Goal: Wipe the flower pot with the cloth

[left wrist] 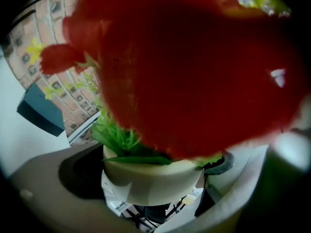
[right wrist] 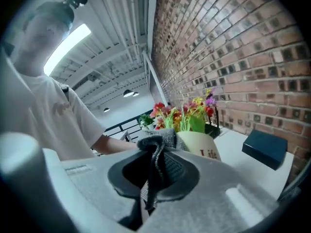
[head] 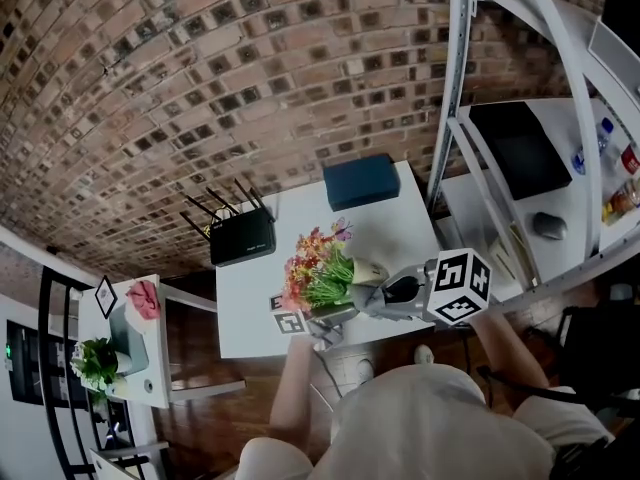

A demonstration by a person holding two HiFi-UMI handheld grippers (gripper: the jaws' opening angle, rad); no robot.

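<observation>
Right gripper view, clamped cloth, lettered pot

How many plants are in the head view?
2. One is in the flower pot at the near edge of the white table; one green plant sits on the side shelf, far left.

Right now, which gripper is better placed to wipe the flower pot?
The right. The right gripper is shut on the grey cloth, close beside the flower pot. The left gripper is shut on the pot's body and holds it, so it probably cannot wipe.
</observation>
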